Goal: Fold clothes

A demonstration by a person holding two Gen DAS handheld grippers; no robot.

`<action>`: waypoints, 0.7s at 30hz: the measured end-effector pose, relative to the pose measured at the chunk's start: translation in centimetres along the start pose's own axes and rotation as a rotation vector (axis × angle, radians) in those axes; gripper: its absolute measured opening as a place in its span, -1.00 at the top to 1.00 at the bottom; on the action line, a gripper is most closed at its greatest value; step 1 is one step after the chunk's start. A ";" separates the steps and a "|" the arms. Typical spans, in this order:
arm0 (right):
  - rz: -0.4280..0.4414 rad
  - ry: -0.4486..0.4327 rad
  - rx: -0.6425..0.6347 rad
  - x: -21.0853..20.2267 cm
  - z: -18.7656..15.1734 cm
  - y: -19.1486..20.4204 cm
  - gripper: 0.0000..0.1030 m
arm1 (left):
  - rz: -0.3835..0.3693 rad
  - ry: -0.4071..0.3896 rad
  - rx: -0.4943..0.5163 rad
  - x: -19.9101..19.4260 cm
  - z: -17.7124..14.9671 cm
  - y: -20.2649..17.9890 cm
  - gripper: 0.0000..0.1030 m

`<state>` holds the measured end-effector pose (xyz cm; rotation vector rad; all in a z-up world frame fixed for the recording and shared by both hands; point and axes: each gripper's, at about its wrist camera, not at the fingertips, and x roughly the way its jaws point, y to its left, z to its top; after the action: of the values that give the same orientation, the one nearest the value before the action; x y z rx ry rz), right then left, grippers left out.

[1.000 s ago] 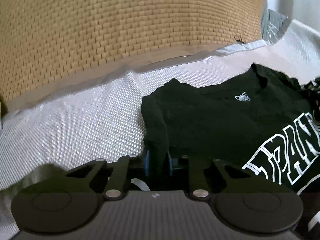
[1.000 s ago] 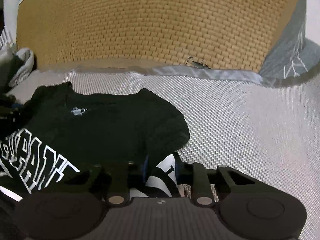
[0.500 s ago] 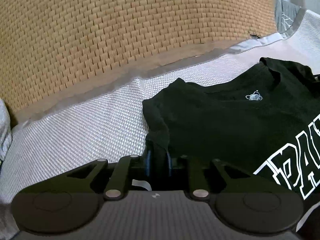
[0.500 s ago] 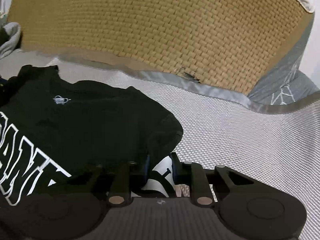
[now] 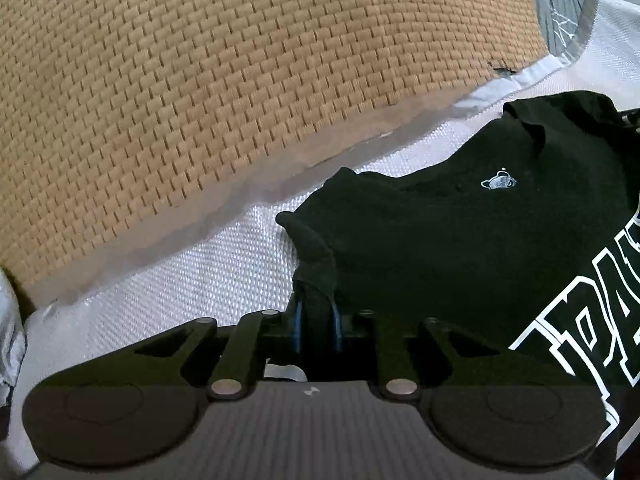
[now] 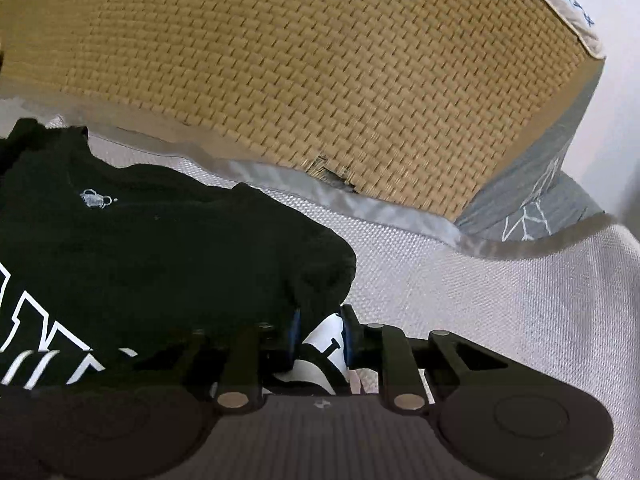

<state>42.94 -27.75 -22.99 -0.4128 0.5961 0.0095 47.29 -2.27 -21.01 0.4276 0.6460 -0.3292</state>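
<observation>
From the left wrist, the left gripper [image 5: 316, 326] has its blue-padded fingers [image 5: 297, 330] drawn narrow on a bunched edge of the black T-shirt [image 5: 460, 248], which hangs out of the grip in a thick fold. The shirt lies on the white woven bed cover [image 5: 192, 276], just in front of the tan woven headboard [image 5: 240, 80]; its small white emblem [image 5: 498, 180] sits farther from the headboard than the neckline does.

From the right wrist, the right gripper [image 6: 319, 338] pinches the shirt's opposite edge, fingers [image 6: 347, 336] narrow around black cloth and a white printed patch [image 6: 322, 344]. The shirt spreads away from the headboard [image 6: 320, 60] toward this view's left.

To fold well, I judge both hands should travel level and together, keeping the cloth between them taut enough that the carried edge lands square without dragging the layer beneath.

Only the right view shows the torn spot [image 6: 330, 174] at the headboard's lower edge up close and the grey patterned pillow [image 6: 532, 216] beside it; only the left shows pale crumpled fabric [image 5: 10, 328] at the headboard's far end.
</observation>
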 end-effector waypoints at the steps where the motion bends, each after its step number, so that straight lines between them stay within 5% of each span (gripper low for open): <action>1: -0.008 0.000 -0.007 0.3 0.2 0.0 0.57 | 0.003 0.001 0.002 0.2 0.3 0.0 0.68; 12: -0.043 0.036 -0.001 3.3 2.0 -0.3 0.57 | -0.009 0.006 -0.025 2.8 2.3 0.8 0.68; 21: -0.060 0.032 0.037 5.2 3.2 -0.9 0.57 | 0.029 -0.069 -0.073 4.0 2.2 0.9 0.68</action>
<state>49.11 -27.96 -23.07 -0.3950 0.6148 -0.0655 51.83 -3.17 -21.70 0.3535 0.5825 -0.2908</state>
